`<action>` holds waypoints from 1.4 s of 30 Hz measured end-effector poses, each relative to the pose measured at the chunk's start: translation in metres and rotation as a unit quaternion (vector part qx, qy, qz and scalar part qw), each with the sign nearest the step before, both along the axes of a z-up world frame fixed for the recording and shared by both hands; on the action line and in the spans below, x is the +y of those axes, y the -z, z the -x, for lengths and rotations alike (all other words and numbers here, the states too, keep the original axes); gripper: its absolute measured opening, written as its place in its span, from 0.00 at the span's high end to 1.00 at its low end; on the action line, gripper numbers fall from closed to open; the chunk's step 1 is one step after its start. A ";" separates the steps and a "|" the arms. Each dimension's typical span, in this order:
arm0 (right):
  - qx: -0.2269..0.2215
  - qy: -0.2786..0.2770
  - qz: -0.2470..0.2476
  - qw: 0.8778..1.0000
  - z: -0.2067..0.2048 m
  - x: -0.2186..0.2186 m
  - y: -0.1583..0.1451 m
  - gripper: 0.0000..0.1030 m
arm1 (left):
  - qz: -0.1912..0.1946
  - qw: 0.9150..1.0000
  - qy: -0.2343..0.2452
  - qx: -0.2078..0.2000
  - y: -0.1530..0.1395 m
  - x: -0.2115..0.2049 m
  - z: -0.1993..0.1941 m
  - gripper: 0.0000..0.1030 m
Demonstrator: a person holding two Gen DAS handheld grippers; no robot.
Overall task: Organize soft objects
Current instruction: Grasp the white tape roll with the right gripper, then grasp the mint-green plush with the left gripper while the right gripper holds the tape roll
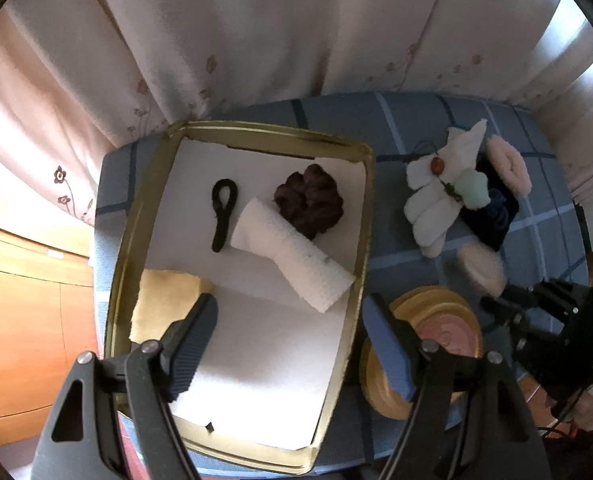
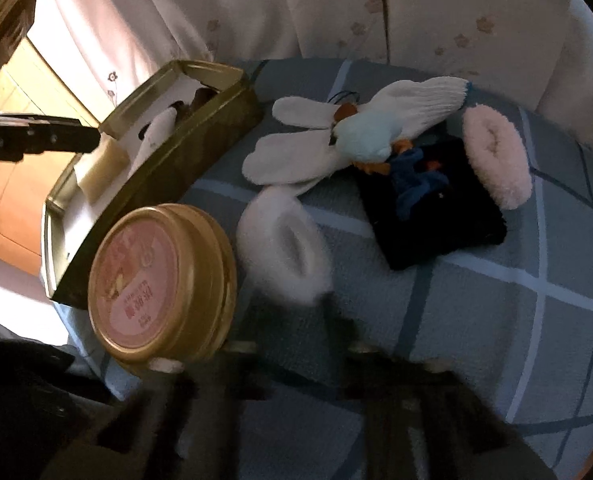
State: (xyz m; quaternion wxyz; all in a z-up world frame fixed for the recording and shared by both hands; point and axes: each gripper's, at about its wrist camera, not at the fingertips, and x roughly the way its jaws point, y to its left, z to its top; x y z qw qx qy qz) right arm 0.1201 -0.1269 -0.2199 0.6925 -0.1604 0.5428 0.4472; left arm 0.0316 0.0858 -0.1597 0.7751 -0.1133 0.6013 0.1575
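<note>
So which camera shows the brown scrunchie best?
The left wrist view: it looks down into the gold tin, so the brown scrunchie shows whole beside the white roll. In the right wrist view the tin's wall hides nearly all of it.

We count two tins: one open rectangular tin (image 1: 360,216) and one round tin (image 2: 162,284). We see two fluffy pink rings (image 2: 496,156), one white glove (image 2: 296,160), one brown scrunchie (image 1: 310,200).
</note>
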 end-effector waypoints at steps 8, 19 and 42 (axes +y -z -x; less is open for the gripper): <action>0.015 0.012 -0.012 1.000 -0.004 -0.016 -0.005 0.88 | 0.005 1.000 0.021 -0.001 0.001 -0.024 -0.014 0.26; 0.024 0.016 -0.015 0.999 -0.018 -0.001 0.001 0.76 | 0.003 1.000 0.017 0.000 0.000 -0.029 -0.015 0.26; 0.103 0.107 -0.053 0.988 -0.039 -0.008 0.009 0.86 | 0.005 0.998 0.061 0.012 0.008 -0.043 -0.035 0.26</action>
